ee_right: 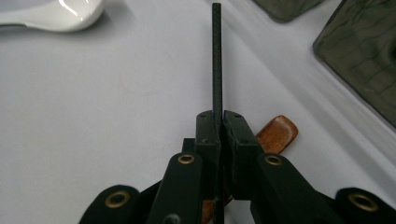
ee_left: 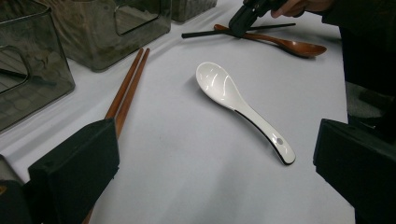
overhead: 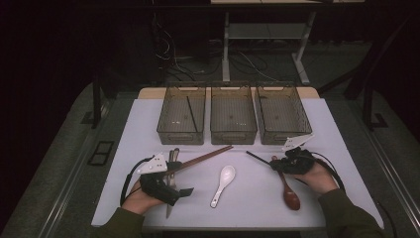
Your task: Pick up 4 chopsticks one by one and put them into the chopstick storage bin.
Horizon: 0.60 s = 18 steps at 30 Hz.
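- The black chopstick (ee_right: 217, 56) is what's being worked: it lies on the white desk (overhead: 257, 198) a bit in front of the right-hand bin (overhead: 282, 116), crossing over the handle end of the brown wooden spoon (overhead: 289, 191).
- The right gripper (overhead: 292, 161) has its jaws clenched on that stick. In the right gripper view the pads pinch it near one end, and the long free end sticks straight out ahead.
- My guess at the step: lift the stick and drop it in a bin. The left bin (overhead: 182, 116) already has a dark stick leaning in it, so that looks like its home.
- To do it well I'd lift straight up first so the stick clears the spoon handle without dragging it, and keep the grip firm. With that much stick hanging out in front, it could swivel in the pads.
- The left gripper (overhead: 166, 186) sits low at the near left with its jaws spread and nothing between them. In its own view the brown chopsticks (ee_left: 126, 86) run past one jaw and the white spoon (ee_left: 243, 109) lies out in front.
- Room to move: there's open desk between the white spoon and the wooden one, and a strip in front of the bins. The bin walls are the thing to clear, so carry the stick high and tip it in over the rim.
- The wooden spoon bowl is fairly near the front edge of the desk, so a nudge that way isn't great.
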Each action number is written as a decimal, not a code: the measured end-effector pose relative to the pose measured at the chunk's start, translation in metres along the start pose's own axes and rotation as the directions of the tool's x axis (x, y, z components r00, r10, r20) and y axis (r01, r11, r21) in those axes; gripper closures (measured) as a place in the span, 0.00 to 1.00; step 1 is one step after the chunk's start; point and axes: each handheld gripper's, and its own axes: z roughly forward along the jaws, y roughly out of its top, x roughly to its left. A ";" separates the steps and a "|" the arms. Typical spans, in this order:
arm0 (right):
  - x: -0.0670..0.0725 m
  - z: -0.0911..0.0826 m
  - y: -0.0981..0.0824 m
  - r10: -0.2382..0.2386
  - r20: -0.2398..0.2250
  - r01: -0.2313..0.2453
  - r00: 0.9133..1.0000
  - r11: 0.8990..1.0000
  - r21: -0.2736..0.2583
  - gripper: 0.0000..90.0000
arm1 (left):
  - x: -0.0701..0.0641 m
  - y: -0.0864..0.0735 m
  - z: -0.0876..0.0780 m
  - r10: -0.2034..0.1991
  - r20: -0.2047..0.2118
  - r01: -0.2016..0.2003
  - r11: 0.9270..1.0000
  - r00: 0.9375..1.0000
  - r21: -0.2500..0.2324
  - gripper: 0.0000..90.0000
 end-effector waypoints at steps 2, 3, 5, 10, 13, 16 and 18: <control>-0.001 -0.003 0.000 0.011 -0.002 -0.011 1.000 1.000 -0.019 0.94 | 0.000 0.000 0.000 0.002 0.000 -0.002 1.000 1.000 0.000 0.00; -0.002 -0.005 0.000 0.013 -0.004 -0.013 1.000 1.000 -0.028 0.94 | 0.001 0.000 0.000 0.008 0.001 -0.008 1.000 1.000 0.000 0.00; -0.003 -0.008 0.001 0.020 -0.001 -0.020 1.000 0.999 -0.042 0.94 | 0.001 0.000 0.000 0.008 0.001 -0.008 1.000 1.000 0.000 0.00; -0.006 -0.015 0.001 0.041 -0.011 -0.041 0.999 0.996 -0.083 0.94 | 0.000 0.000 0.000 0.001 0.000 -0.001 1.000 1.000 0.000 0.00; -0.006 -0.018 0.001 0.046 -0.009 -0.047 0.999 0.994 -0.099 0.94 | 0.000 0.000 0.000 0.004 0.001 -0.004 1.000 1.000 0.000 0.00; -0.006 -0.020 0.002 0.052 -0.008 -0.052 0.999 0.992 -0.111 0.94 | 0.000 0.000 0.000 0.001 0.000 -0.001 1.000 1.000 0.001 0.00; -0.006 -0.024 0.005 0.053 -0.012 -0.054 0.999 0.990 -0.134 0.94 | 0.000 0.000 0.000 0.002 0.001 -0.002 1.000 1.000 0.001 0.00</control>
